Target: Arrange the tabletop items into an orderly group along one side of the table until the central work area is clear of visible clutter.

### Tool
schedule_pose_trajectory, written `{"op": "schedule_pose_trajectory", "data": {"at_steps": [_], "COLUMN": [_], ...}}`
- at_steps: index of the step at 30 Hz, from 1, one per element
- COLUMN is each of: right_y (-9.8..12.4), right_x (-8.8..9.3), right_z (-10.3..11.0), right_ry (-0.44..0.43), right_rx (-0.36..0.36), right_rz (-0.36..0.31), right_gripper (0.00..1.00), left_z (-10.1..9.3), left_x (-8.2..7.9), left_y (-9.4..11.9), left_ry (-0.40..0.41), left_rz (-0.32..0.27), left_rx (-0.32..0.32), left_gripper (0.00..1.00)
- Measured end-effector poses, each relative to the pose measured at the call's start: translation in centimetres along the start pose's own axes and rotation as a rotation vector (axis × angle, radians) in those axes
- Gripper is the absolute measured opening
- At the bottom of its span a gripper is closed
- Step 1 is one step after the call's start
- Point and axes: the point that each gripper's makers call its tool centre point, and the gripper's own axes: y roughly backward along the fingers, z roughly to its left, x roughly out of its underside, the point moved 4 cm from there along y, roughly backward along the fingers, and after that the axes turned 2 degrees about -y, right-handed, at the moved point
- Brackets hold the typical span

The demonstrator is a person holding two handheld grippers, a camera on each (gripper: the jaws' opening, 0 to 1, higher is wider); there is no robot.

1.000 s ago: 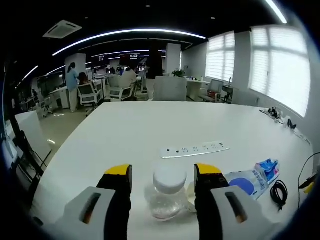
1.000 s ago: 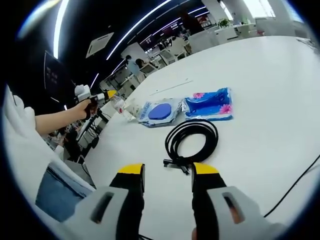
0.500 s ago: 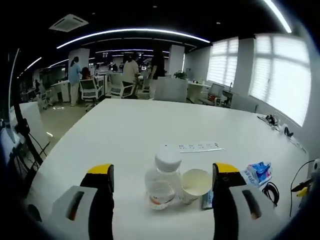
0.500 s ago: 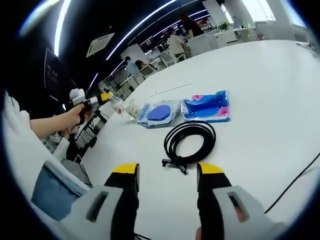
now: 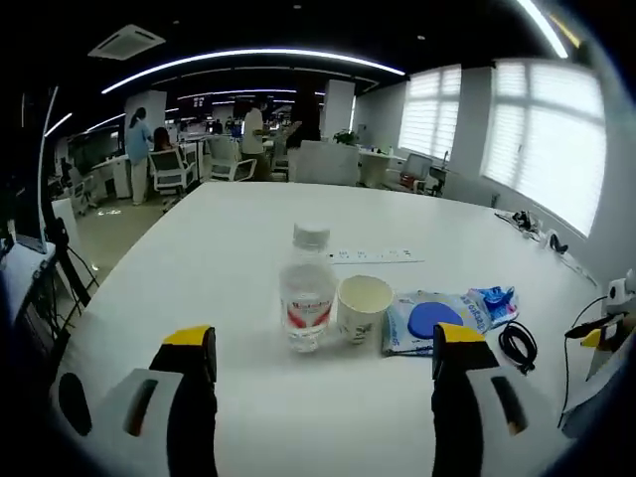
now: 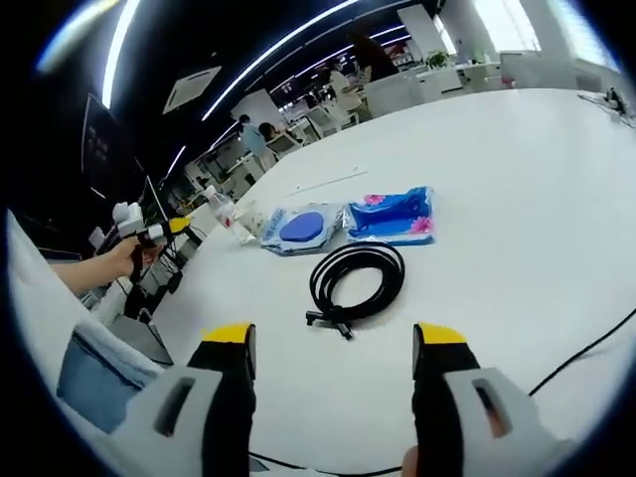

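**Both tongs wide apart, items lined up on the white surface**

In the left gripper view, the left tongs [image 5: 323,348] stand wide, holding nothing. Ahead of them on the white surface [image 5: 229,258] stands a clear water bottle [image 5: 306,298] with a white cap, upright, and just beside it on its right a paper cup [image 5: 362,308]. Next comes a pale packet with a blue disc [image 5: 427,322], then a blue tissue pack [image 5: 494,301], then a coiled black cable [image 5: 518,345]. A white power strip [image 5: 376,256] lies behind the bottle.

In the right gripper view, the right tongs [image 6: 333,343] are wide too, empty, with the coiled black cable [image 6: 356,280] lying on the surface just beyond them. The blue tissue pack [image 6: 388,216] and the disc packet [image 6: 298,229] lie farther on. At the left edge a hand [image 6: 117,260] holds the left tongs.
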Motion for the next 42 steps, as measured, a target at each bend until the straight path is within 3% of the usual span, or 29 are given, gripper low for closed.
{"op": "schedule_pose_trajectory", "data": {"at_steps": [6, 9, 21, 27, 42], "right_y": [0.4, 1.0, 2.0, 1.9, 1.9], "right_x": [0.1, 0.3, 2.0, 2.0, 2.4], "right_z": [-0.2, -0.4, -1.0, -0.7, 0.0], "right_ry": [0.005, 0.008, 0.003, 0.024, 0.035], "right_rx": [-0.015, -0.011, 0.026, 0.031, 0.025], "right_rz": [-0.001, -0.013, 0.014, 0.033, 0.049], "right_gripper": [0.72, 0.72, 0.77, 0.77, 0.77], "left_z": [-0.4, -1.1, -3.3, -3.1, -3.0], "left_x": [1.6, 2.8, 6.6, 7.7, 8.5], "left_y": [2.7, 4.0, 7.6, 8.6, 9.1], "left_ry": [0.004, -0.028, -0.003, -0.004, 0.033], "left_rz": [-0.009, 0.007, 0.050, 0.064, 0.065], "left_rx": [0.000, 0.012, 0.060, 0.061, 0.059], "left_gripper": [0.96, 0.96, 0.96, 0.96, 0.95]}}
